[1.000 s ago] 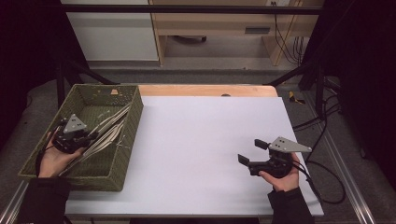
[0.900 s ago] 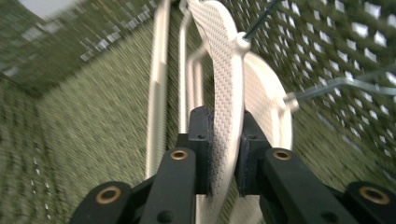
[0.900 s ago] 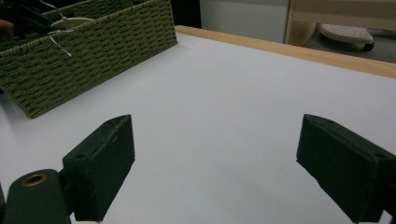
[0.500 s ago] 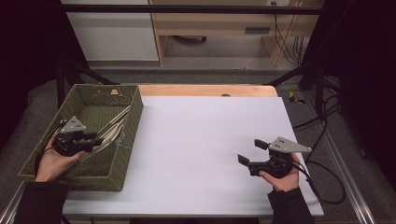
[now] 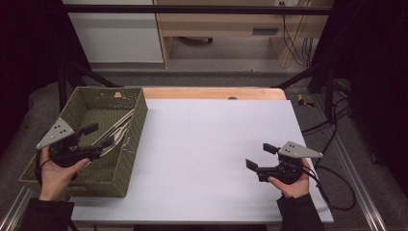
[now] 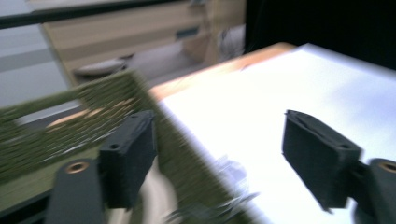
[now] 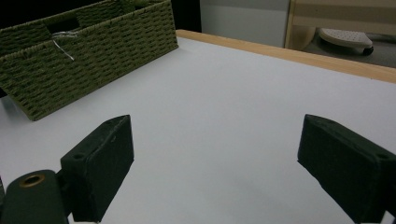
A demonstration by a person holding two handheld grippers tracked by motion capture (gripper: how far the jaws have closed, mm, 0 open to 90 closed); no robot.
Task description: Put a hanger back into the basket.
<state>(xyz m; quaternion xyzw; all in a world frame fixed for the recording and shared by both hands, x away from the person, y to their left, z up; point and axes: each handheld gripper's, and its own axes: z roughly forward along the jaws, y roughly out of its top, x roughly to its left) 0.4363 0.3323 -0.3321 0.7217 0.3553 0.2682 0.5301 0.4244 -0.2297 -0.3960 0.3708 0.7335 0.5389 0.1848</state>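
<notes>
A green woven basket [image 5: 134, 144] stands at the table's left side. Several long pale sticks in clear wrappers [image 5: 117, 129] lie in it, leaning against its right wall. My left gripper [image 5: 96, 139] hovers over the basket's near half. Its jaws have just been opening and stand wide apart, with nothing between them. In the blurred left gripper view the left gripper [image 6: 219, 158] straddles the basket wall [image 6: 182, 154] from above, without touching it. My right gripper [image 5: 260, 156] rests open at the table's near right, pointing left. In its own view the right gripper [image 7: 210, 172] holds nothing and faces the basket [image 7: 84, 51].
A white table top [image 5: 216, 139] spreads between the two grippers, with a wooden strip [image 5: 211, 93] along its far edge. Cables [image 5: 332, 185] trail off the right side. Behind the table are a wooden shelf unit [image 5: 226, 29] and a metal frame.
The left gripper has opened, let go of the wrapped sticks and lifted back toward the near left. The sticks stay in the basket. The right gripper has not moved.
</notes>
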